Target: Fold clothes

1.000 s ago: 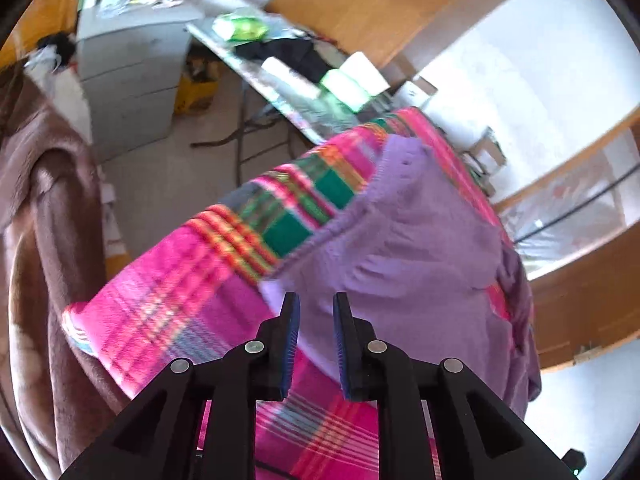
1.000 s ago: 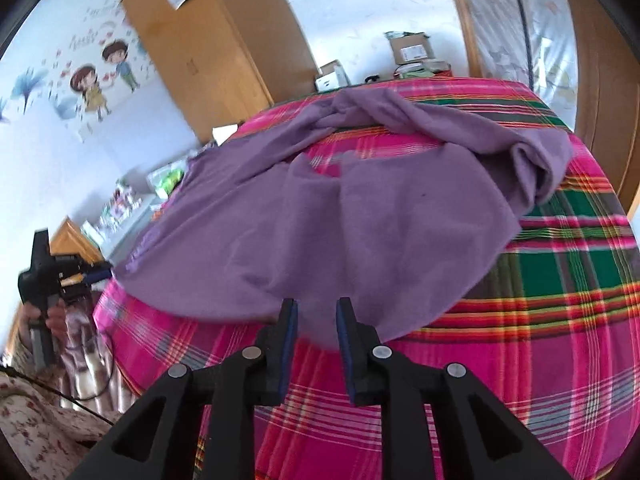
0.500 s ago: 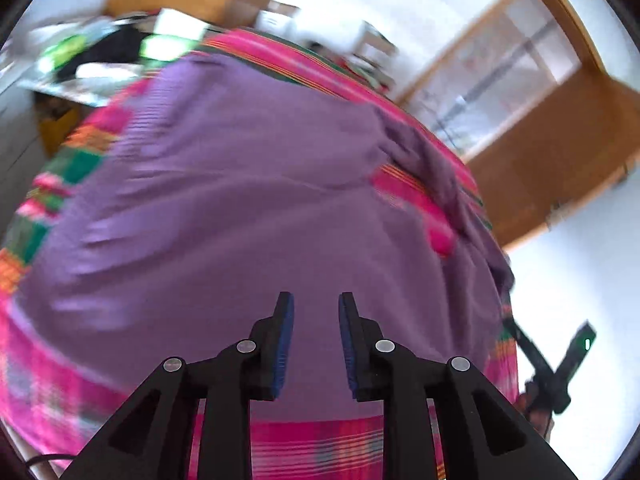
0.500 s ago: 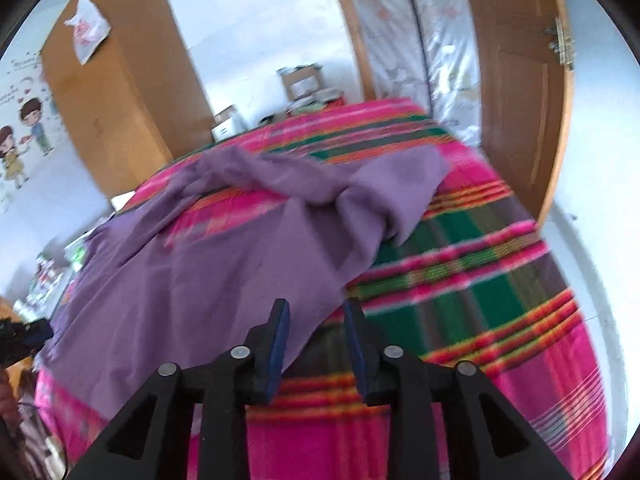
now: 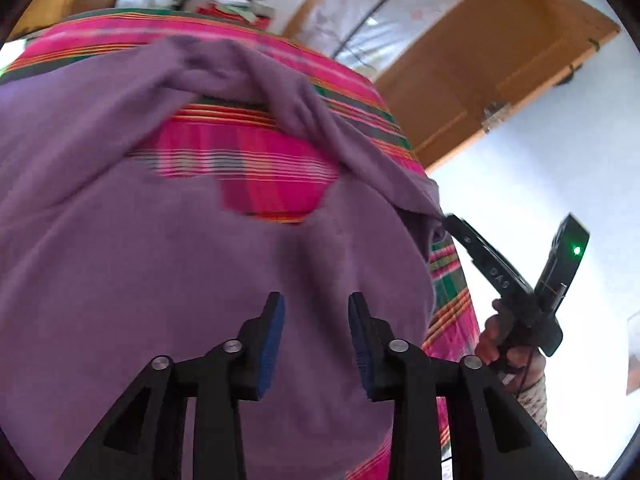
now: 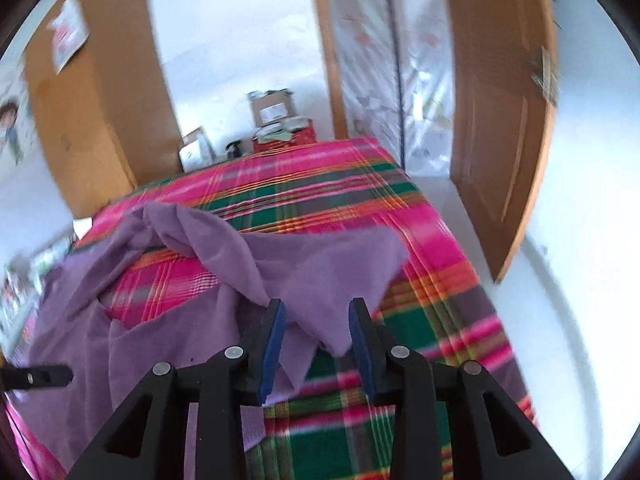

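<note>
The purple garment [image 5: 168, 280] runs off the left wrist view's left edge (its lower hem hidden behind the gripper body); boxes [image 6: 272, 110] beyond the bed [image 6: 420, 320] blur.

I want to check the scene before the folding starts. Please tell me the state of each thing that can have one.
Purple garment: spread on the bed, rumpled, not folded, one part bunched.
Plaid blanket: laid flat over the bed.
Left gripper: fingers apart, have just been opening, nothing between them.
Right gripper: fingers apart, have just been opening, a garment corner beyond them, not pinched.
Door: open.
</note>
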`<state>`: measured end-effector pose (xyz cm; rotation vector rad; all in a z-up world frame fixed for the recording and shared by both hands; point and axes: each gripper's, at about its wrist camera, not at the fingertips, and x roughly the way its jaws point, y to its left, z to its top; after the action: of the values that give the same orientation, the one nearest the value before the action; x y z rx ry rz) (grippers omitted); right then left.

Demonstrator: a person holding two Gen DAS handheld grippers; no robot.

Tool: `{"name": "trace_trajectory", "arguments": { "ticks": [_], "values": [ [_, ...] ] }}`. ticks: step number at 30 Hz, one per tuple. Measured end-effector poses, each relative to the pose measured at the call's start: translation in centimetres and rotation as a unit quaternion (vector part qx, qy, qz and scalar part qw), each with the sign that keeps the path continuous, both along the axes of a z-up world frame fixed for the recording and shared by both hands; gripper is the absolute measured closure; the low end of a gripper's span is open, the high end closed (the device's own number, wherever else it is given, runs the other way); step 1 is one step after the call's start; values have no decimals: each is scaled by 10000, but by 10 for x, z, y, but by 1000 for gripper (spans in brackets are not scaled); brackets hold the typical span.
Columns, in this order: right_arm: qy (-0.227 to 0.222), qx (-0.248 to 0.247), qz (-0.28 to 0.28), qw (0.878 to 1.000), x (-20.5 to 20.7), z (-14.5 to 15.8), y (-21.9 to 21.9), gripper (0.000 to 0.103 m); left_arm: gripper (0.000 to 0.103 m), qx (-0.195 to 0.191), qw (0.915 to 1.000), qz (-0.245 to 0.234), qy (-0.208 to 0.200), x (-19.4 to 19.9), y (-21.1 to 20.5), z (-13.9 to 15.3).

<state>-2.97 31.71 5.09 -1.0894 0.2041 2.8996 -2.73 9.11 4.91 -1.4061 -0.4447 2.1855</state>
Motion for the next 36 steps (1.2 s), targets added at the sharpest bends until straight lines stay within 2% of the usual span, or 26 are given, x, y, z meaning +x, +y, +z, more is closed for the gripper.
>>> {"name": "trace_trajectory", "arguments": {
  "ticks": [5,9,11,12,13,16,27,36],
  "values": [
    [-345,530,535,9966,-23,-3,-19,69,66,-468,9988,-89,79,-25,28,-4],
    [-567,930,838,9905,-35,-10,-28,69,63,-450,9986,11,-271,-39,32,-19],
    [-643,1097,839,9883,-38,-13,-29,75,63,-506,9978,-8,-433,-38,31,-29],
    [-694,1183,828,9871,-40,-14,-28,84,63,-484,9978,-22,-463,-39,31,-31],
    [-731,1244,817,9862,-42,-15,-28,88,63,-443,9981,-22,-422,-38,31,-32],
    [-625,1068,765,9894,-46,-9,-22,90,63,-453,9984,-97,-318,-38,32,-32],
    [-63,878,23,9961,-85,14,4,91,66,-362,9993,-119,-46,-33,24,-36],
    [-144,604,-195,9979,-129,8,20,90,66,-412,9990,-153,79,-35,25,-37]
  ]
}}
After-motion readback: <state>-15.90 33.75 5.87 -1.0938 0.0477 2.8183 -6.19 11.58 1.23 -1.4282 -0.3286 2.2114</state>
